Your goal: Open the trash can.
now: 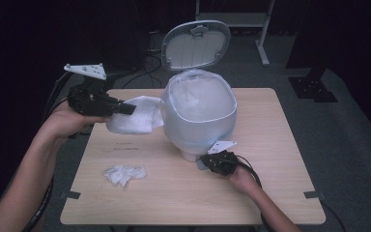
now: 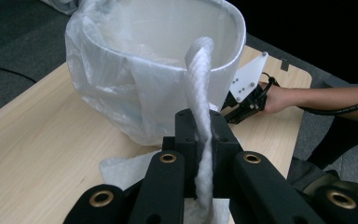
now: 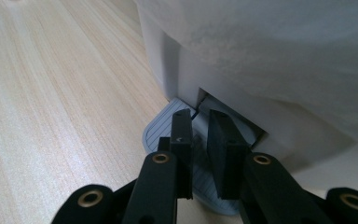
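Note:
A white pedal bin (image 1: 200,116) lined with a clear plastic bag stands mid-table, its lid (image 1: 195,43) swung up. My left gripper (image 1: 128,109) hovers just left of the bin, shut on a white paper towel (image 1: 137,116). In the left gripper view the towel (image 2: 200,70) runs up between the jaws of that gripper (image 2: 204,116) towards the bin's rim (image 2: 121,60). My right gripper (image 1: 206,162) is low at the bin's foot. Its jaws (image 3: 199,116) are nearly together and rest on the grey ribbed pedal (image 3: 161,133), with nothing between them.
A crumpled white tissue (image 1: 124,174) lies on the wooden table (image 1: 270,145) at the front left. The right hand and its gripper (image 2: 242,100) appear beyond the bin in the left gripper view. Cables and dark stands sit on the floor behind.

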`<control>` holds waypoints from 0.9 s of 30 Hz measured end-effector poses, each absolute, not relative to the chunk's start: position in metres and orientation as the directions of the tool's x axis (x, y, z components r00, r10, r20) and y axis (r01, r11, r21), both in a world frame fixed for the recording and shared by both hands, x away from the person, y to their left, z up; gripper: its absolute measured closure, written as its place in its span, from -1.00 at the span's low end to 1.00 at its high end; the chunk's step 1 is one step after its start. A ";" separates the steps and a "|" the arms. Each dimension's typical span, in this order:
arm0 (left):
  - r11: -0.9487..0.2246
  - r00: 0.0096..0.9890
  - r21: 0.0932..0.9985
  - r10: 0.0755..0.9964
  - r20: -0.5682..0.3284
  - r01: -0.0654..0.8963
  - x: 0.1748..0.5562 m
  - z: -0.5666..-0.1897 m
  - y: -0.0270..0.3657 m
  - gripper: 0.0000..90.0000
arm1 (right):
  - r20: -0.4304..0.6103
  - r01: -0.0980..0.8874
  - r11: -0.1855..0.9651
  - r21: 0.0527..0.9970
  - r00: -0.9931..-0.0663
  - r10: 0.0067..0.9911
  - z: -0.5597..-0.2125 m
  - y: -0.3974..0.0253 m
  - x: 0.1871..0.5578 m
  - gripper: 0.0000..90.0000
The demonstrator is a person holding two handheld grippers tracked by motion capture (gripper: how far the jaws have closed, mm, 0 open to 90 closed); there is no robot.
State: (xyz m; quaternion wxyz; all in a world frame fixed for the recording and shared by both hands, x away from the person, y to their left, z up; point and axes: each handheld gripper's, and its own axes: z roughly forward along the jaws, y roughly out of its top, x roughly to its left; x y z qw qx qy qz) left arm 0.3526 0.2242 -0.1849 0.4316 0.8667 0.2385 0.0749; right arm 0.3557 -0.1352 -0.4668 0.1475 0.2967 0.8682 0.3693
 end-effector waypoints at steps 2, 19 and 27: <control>-0.513 0.875 0.785 0.478 -0.075 0.348 0.353 -0.183 0.224 0.90 | -0.037 0.408 0.551 0.728 -0.780 0.625 -0.467 -0.135 0.356 0.77; -0.508 0.883 0.792 0.462 -0.081 0.338 0.356 -0.169 0.212 0.91 | -0.044 0.402 0.557 0.727 -0.782 0.622 -0.467 -0.135 0.355 0.77; -0.509 0.881 0.791 0.467 -0.077 0.339 0.362 -0.162 0.206 0.91 | -0.047 0.399 0.556 0.729 -0.782 0.622 -0.467 -0.135 0.355 0.77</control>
